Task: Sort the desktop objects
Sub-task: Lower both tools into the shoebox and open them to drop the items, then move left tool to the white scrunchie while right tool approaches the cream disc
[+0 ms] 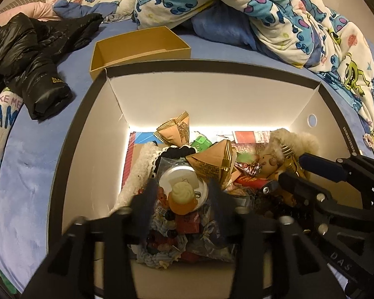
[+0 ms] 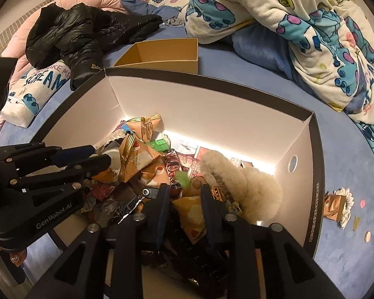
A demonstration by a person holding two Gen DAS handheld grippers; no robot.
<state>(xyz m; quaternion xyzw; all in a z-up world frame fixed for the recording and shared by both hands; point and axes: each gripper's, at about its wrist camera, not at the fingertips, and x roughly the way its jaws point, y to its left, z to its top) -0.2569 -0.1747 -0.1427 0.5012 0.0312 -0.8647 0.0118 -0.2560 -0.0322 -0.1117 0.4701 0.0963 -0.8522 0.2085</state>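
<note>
Both grippers down inside big white-walled box [image 1: 212, 99], over jumbled pile

Left gripper [image 1: 180, 200] parted wide, fingers either side of small figure with cream swirl top [image 1: 183, 195], not pinching it; figure near box's close wall, atop white round lid [image 1: 184, 177]

Right gripper [image 2: 183, 199] parted to medium gap over yellow-orange snack packet [image 2: 190, 211], fingers beside it, contact unclear; fluffy cream plush [image 2: 239, 186] just right of it inside box

Tan paper-wrapped packets [image 1: 177, 127] toward box's far wall, green item [image 1: 200, 142] beside them

Empty tan tray [image 1: 139, 47] just beyond box's far rim; black jacket [image 1: 32, 49] left of box on blue bedsheet [image 1: 25, 162]
</note>
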